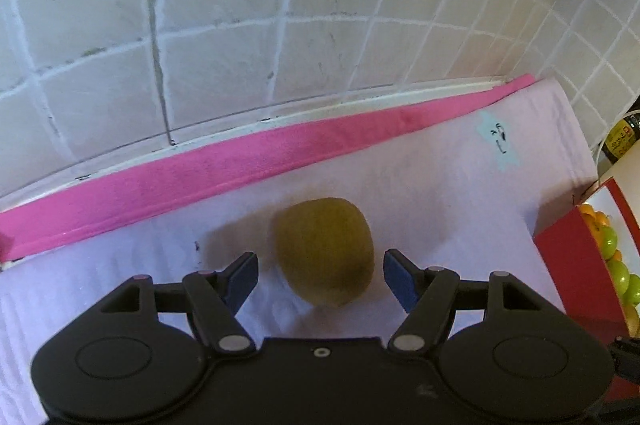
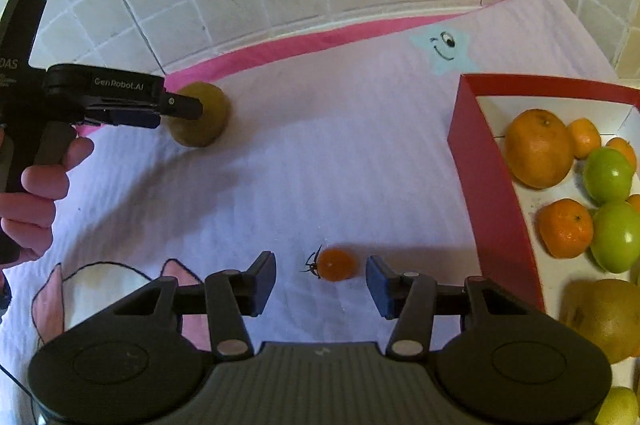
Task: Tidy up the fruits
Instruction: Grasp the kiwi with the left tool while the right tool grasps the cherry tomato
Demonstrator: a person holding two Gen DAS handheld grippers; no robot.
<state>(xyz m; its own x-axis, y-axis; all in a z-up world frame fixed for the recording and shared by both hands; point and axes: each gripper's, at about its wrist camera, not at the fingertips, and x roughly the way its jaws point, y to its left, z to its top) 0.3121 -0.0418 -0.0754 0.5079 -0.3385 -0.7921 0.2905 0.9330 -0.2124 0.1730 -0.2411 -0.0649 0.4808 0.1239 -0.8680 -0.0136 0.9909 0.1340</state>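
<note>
1. Left gripper (image 1: 320, 275): jaws wide, straddling the kiwi (image 1: 325, 251); a gap shows on each side, pads clear of the skin.
2. Kiwi sits on the lilac cloth (image 1: 440, 185), far left, near the pink towel edge (image 1: 240, 169).
3. Right gripper (image 2: 321, 285): jaws partly open around the small orange tomato (image 2: 337, 263), not touching.
4. Red box (image 2: 492, 193) of fruit stands at the right.

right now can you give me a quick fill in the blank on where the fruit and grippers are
The brown fuzzy kiwi lies between the open jaws of the ___ gripper.
The small orange cherry tomato lies on the pale cloth before the ___ gripper.
The round green fruits sit inside the ___ box.

Missing: left; right; red
</note>
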